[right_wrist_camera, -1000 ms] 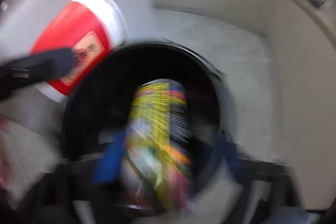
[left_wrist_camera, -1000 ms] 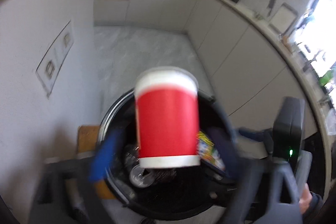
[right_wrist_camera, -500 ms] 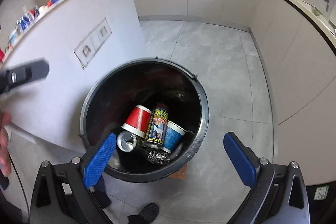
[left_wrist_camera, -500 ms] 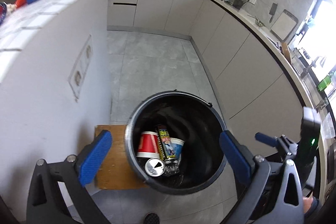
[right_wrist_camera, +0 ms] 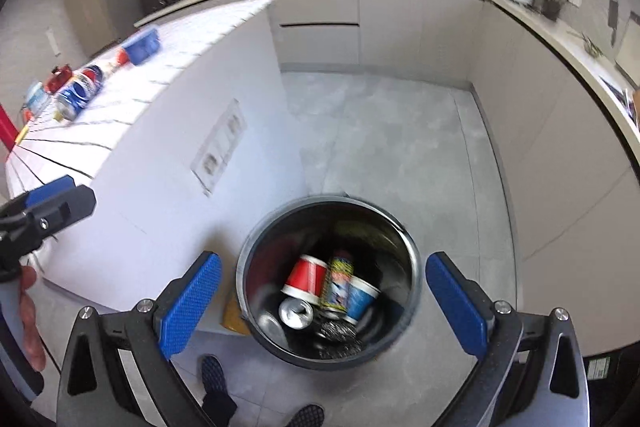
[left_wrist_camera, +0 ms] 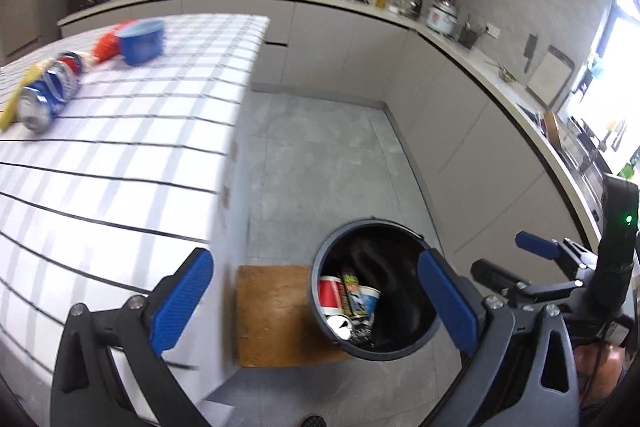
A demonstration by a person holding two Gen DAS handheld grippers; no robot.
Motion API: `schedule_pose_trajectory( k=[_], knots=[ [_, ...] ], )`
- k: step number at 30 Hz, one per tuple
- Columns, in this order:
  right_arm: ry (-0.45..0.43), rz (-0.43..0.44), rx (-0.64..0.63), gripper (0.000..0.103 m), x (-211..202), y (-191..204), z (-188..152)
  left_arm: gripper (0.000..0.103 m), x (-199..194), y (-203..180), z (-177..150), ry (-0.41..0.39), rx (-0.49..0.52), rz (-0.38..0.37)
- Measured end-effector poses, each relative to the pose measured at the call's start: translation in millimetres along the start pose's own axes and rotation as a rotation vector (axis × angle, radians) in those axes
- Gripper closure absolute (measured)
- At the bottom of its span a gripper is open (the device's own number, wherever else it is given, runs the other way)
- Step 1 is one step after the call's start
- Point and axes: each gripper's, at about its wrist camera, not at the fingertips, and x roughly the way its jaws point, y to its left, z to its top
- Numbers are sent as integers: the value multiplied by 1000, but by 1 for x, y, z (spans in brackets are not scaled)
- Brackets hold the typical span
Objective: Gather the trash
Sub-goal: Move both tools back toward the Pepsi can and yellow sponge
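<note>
Down on the floor, near and slightly right of me, stands the round dark trash bin [right_wrist_camera: 414,267], and both my claws hang above it with nothing in them. My left claw [left_wrist_camera: 316,301] has its blue pads spread wide apart, and my right claw [right_wrist_camera: 324,301] is spread just as wide, its pads framing the bin's mouth from above. Inside the bin lie a red paper cup [right_wrist_camera: 306,277], a tall printed can [right_wrist_camera: 338,281] touching it on the right, a blue and white cup [right_wrist_camera: 362,297] beside that, a silver can end [right_wrist_camera: 296,313] nearer to me, and what may be a steel scourer [right_wrist_camera: 336,333], though blur leaves me unsure. A brown board [left_wrist_camera: 272,311] lies on the floor just left of the bin. To the far left, on the white tiled desk [left_wrist_camera: 120,167], rest a blue drink can [left_wrist_camera: 50,95] on its side and a blue bowl [left_wrist_camera: 142,41] farther back, well apart from the bin.
</note>
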Motion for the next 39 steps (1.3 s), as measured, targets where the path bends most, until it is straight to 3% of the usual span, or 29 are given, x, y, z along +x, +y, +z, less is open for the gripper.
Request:
schedule_pose_trajectory(
  k=[13, 28, 39],
  knots=[
    [-51, 104, -77, 0, 4, 114, 61, 0, -61, 142, 7, -103, -156, 178],
    [-77, 135, -59, 0, 60, 280, 150, 12, -50, 322, 66, -104, -157, 198],
    [-78, 143, -47, 1, 99, 359, 195, 12, -15, 399, 102, -59, -112, 200]
  ],
)
